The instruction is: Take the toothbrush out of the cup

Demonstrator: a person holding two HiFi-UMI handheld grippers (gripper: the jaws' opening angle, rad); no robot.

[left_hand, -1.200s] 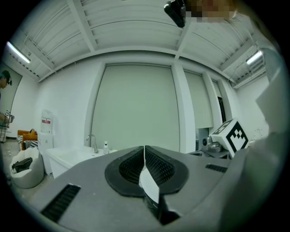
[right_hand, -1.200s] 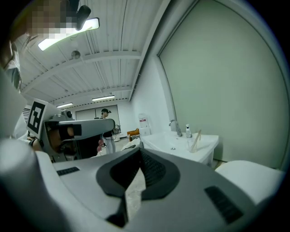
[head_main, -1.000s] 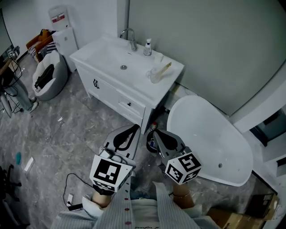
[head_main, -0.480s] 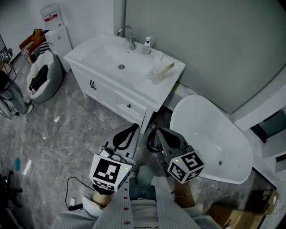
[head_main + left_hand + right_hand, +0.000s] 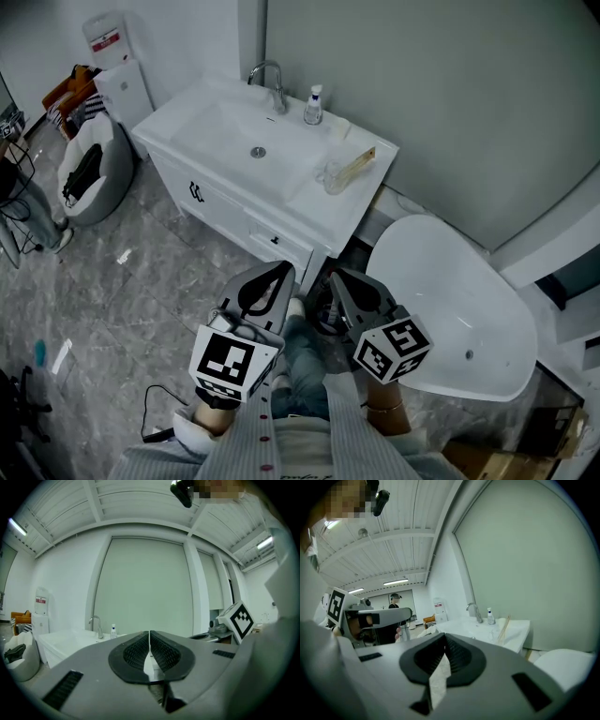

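Observation:
A clear cup (image 5: 332, 177) stands on the right end of the white vanity top (image 5: 319, 202), and a tan toothbrush (image 5: 356, 165) leans out of it to the right. The right gripper view shows the same toothbrush (image 5: 505, 626) far ahead. In the head view my left gripper (image 5: 284, 267) and right gripper (image 5: 334, 276) are side by side over the floor, well short of the vanity, both pointing toward it. The left gripper (image 5: 149, 633) is shut and empty. The right gripper (image 5: 444, 636) also has its jaws together with nothing between them.
A faucet (image 5: 270, 80) and a soap bottle (image 5: 313, 104) stand behind the basin. A white bathtub (image 5: 455, 314) lies to the right of the vanity. A water dispenser (image 5: 110, 61) and a white beanbag (image 5: 89, 169) sit at the left. A person (image 5: 395, 603) stands far back.
Both grippers have travelled forward toward the vanity, which now sits lower and nearer in the head view. Their jaws stayed together.

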